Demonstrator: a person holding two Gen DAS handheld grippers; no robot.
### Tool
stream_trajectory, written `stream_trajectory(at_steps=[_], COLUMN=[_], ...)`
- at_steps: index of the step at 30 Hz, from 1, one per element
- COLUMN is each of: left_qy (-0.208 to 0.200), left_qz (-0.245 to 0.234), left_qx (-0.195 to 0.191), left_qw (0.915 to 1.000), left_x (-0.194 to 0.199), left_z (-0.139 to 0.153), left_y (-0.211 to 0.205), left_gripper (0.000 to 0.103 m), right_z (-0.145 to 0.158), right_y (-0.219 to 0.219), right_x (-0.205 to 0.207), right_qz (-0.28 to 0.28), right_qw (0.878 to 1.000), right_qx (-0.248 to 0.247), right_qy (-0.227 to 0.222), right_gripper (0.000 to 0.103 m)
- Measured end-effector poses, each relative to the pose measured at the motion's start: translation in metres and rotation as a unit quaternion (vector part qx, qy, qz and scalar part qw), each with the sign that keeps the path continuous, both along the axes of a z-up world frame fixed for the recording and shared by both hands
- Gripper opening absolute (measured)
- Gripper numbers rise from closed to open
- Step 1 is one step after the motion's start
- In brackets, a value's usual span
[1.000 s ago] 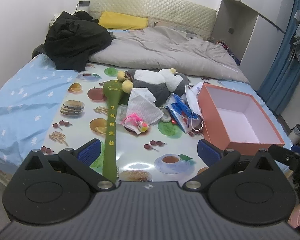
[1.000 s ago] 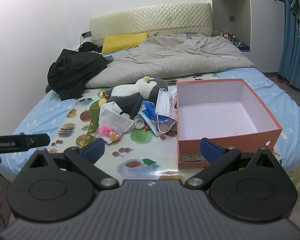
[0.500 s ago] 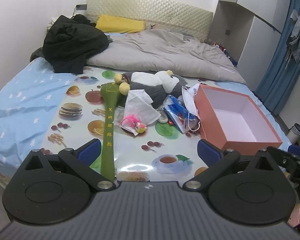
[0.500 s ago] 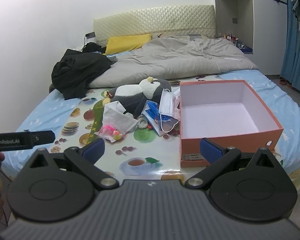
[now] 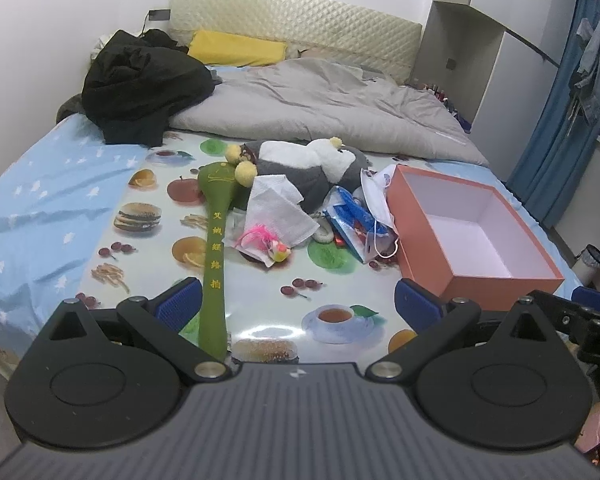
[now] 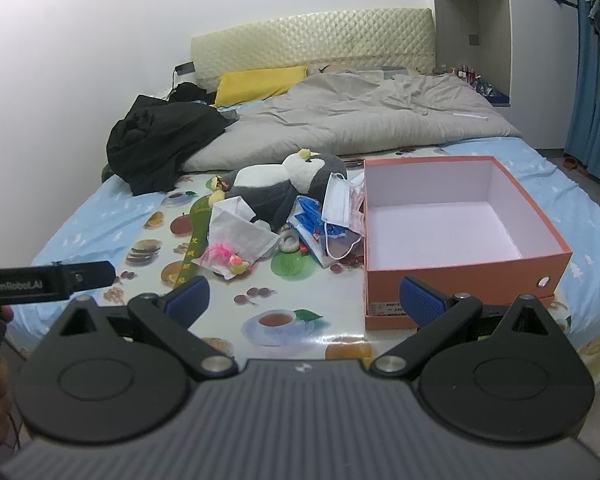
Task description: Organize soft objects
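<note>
orange box (image 6: 460,216) — open, nothing inside

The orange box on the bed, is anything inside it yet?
The orange box looks empty: its pale floor and inner walls show bare in the right wrist view. Only the strip of floor just behind its near wall is hidden. A face mask leans against its outer left wall.

Box (image 6: 452,232) right of toy pile; penguin plush (image 6: 280,188) behind tissue (image 6: 240,234); duvet (image 6: 360,124) beyond.

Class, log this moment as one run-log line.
left gripper: open, empty | right gripper: open, empty | orange box: empty | plush penguin: untouched
</note>
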State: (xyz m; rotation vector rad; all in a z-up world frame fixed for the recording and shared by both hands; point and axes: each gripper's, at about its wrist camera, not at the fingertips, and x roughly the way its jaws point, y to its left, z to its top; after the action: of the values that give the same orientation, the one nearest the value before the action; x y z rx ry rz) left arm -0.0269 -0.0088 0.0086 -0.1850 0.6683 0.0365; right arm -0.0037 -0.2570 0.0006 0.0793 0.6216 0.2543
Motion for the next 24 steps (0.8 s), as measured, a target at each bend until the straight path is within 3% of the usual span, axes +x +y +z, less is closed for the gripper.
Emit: stream_trajectory(at_steps=[24], left_qy=[0.015], left_qz=[-0.015], left_qx=[-0.004], left_qw=[0.9998], left_x=[0.011], left_z=[-0.024], left_y=[-0.011], left_gripper=[0.103], right_z=[-0.016], right_y=[-0.009], right_x=[0.0], right_qz=[-0.008], right_qw=[1.0], right_qx=[0.024], right_qy=[0.0], right_gripper=[0.103])
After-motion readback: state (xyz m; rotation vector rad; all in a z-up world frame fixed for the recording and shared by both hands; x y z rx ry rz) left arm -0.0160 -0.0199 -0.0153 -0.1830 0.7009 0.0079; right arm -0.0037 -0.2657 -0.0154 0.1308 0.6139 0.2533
